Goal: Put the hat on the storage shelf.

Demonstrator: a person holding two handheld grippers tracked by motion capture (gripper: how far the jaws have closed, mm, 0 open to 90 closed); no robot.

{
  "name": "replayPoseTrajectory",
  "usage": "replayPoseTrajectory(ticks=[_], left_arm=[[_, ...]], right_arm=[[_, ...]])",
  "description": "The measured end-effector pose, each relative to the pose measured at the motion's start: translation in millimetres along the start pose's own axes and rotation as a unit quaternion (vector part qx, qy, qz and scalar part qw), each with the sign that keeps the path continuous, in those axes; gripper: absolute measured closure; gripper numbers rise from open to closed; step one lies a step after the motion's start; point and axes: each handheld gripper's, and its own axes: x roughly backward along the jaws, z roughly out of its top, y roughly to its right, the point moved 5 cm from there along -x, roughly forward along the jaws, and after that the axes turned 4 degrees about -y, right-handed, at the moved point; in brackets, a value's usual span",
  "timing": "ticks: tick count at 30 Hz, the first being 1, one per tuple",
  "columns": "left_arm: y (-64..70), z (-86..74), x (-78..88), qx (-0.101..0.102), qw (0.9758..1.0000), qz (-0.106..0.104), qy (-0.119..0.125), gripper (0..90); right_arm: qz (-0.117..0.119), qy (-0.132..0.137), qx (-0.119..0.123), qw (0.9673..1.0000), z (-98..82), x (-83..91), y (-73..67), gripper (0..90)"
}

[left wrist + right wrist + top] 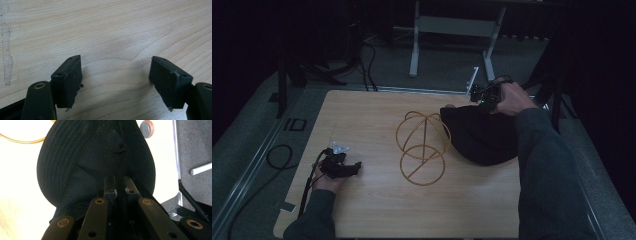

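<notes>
A black brimmed hat lies on the right side of the wooden table, partly lifted at its far edge. My right gripper is shut on the hat, pinching its fabric between the jaws at the far right of the table. A gold wire hat stand made of rings sits in the middle, just left of the hat. My left gripper rests low over the table's left side, open, with only bare wood between its pads.
A table frame with white legs stands on the grey floor beyond the table. Cables lie on the floor at the left. A small round copper-rimmed disc lies near the table's edge beside the hat.
</notes>
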Motion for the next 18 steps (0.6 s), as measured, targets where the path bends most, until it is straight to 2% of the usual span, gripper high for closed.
replayPoseTrajectory(ticks=[18], left_arm=[[0.2, -0.1, 0.0, 0.001, 1.0000, 0.001, 0.000, 26.9]], right_arm=[[-0.002, 0.016, -0.003, 0.9999, -19.6, 32.6, -0.9, 85.0]])
